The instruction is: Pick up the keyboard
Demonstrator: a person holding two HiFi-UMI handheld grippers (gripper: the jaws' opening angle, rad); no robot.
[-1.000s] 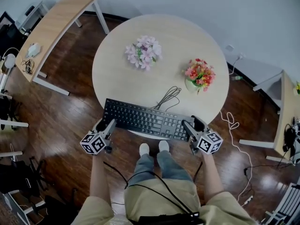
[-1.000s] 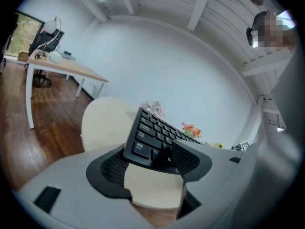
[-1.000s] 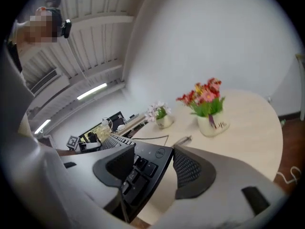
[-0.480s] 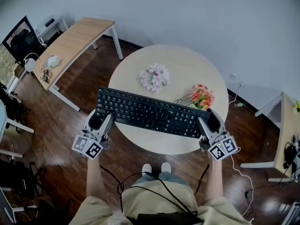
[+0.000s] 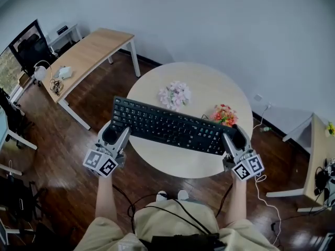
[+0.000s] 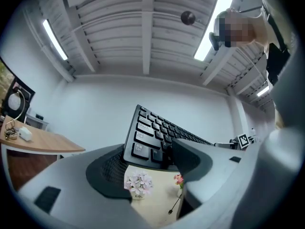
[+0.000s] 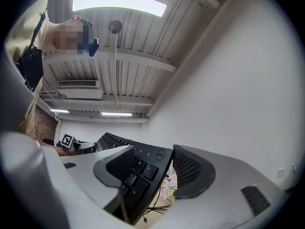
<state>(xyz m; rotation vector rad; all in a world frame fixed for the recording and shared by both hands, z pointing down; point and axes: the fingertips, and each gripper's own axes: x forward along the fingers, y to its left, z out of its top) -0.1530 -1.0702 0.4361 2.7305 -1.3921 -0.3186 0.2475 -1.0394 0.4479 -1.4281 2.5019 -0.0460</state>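
left gripper (image 5: 117, 134) is clamped on the keyboard's (image 5: 168, 125) left end. right gripper (image 5: 233, 136) is clamped on its right end. the keyboard is held above the table (image 5: 175, 163).

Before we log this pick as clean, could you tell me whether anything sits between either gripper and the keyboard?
Nothing visible does. The left gripper and the right gripper each clamp one end of the keyboard directly, and it is held above the round table.

One keyboard (image 5: 170, 125), one left gripper (image 5: 118, 133), one right gripper (image 5: 232, 135), two flower pots (image 5: 175, 94) (image 5: 225, 115), one round table (image 5: 209, 82).
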